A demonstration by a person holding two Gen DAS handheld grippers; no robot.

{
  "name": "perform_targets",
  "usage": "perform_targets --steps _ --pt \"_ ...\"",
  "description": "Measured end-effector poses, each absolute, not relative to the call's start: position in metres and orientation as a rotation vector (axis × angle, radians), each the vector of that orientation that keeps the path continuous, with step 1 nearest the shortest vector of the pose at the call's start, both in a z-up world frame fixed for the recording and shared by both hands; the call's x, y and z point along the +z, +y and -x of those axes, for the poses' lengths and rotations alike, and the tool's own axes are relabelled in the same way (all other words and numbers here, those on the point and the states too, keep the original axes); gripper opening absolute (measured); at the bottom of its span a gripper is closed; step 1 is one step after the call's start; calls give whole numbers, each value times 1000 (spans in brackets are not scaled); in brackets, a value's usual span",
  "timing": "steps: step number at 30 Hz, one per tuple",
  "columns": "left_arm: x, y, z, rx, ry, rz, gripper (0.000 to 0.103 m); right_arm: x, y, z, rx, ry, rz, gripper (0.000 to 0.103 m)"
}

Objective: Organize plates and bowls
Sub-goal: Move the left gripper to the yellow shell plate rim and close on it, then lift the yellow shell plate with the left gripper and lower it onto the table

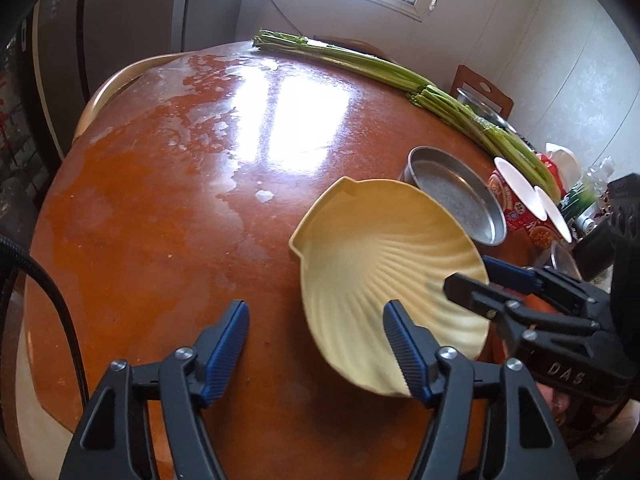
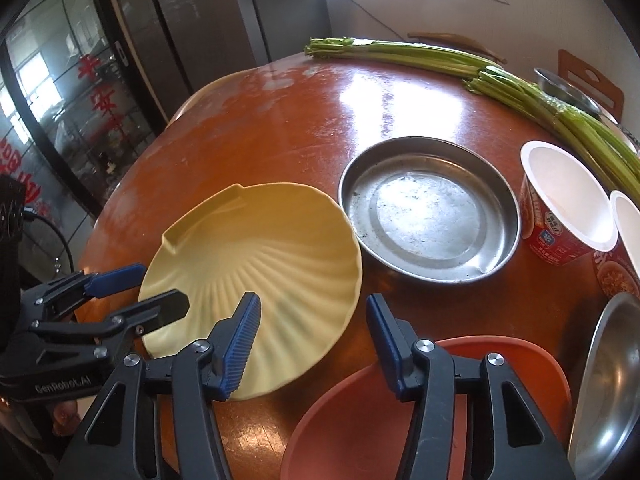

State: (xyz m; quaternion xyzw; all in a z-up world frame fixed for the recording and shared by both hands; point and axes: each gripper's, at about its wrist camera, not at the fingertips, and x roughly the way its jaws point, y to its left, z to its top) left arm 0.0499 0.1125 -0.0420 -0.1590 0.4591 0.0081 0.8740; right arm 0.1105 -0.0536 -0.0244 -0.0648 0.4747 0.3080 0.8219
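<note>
Left wrist view, paired with right wrist view, at the grasp on the yellow plate (image 1: 384,264). Showed that scalloped plate on the brown table (image 1: 160,200), just beside the metal pan (image 2: 428,220) and near the orange bowl (image 2: 360,420); near edge resting or slightly raised, not decidable. Showed the left gripper (image 1: 316,306) partly narrowed and astride the plate's left rim, one finger over the ribbed inside, the other outside and clear of the rim, with nothing clamped yet. Showed the right gripper (image 2: 313,298) astride the opposite rim, outer finger close against the edge; pads pressing or not, impossible to tell. Judged as a two-sided pinch ahead of a lift. Called for seating each outer finger under the rim before closing, for closing both sides evenly to avoid skating the plate toward the metal pan, and for biting the sloped ribbed wall rather than the thin lip alone. Called also for a level lift with both hands rising together, to avoid twisting the plate out of one grip. Advised clearing the pan's wall and the orange bowl before any sideways carry.
</note>
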Motion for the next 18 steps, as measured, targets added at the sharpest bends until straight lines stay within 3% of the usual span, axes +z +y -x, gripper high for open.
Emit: perform_targets --steps 6,18 --pt "-42 108 -59 -39 967 350 47 -26 -46 -106 675 994 174 53" --pt "-28 122 -60 -1 938 318 47 -9 -28 -94 681 940 196 53"
